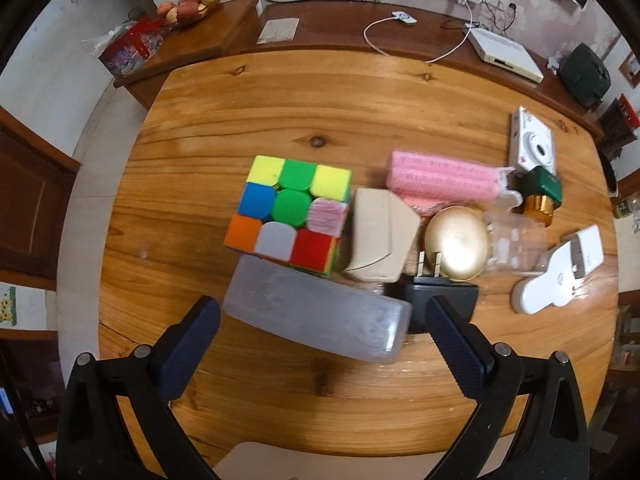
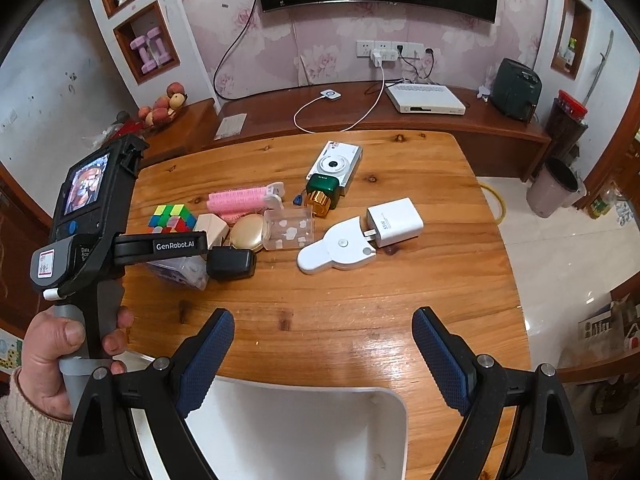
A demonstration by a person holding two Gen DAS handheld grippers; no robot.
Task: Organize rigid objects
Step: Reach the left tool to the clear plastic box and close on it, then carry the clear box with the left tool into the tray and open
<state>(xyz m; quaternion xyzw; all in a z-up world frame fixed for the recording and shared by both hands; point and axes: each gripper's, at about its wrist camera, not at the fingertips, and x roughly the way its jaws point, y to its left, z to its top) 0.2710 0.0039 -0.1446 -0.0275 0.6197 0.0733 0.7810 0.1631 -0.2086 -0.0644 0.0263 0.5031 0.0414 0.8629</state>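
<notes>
Small rigid objects sit grouped on the wooden table (image 1: 248,112). A frosted translucent box (image 1: 316,314) lies just ahead of my open left gripper (image 1: 322,316), between its fingers and apart from both pads. Behind it stand a colourful puzzle cube (image 1: 290,214), a beige plug block (image 1: 380,236), a black charger (image 1: 434,300), a gold compact (image 1: 456,242) and pink hair rollers (image 1: 440,178). My right gripper (image 2: 322,332) is open and empty above the table's near edge. The left gripper's body (image 2: 160,246) shows at the left in the right wrist view.
A clear plastic case (image 2: 290,228), a white flat device (image 2: 340,250), a white power adapter (image 2: 394,222), a white camera (image 2: 336,166) and a green-and-gold bottle (image 2: 322,196) lie toward the right. A white chair (image 2: 296,432) stands at the near edge. A dark sideboard (image 2: 360,120) runs behind.
</notes>
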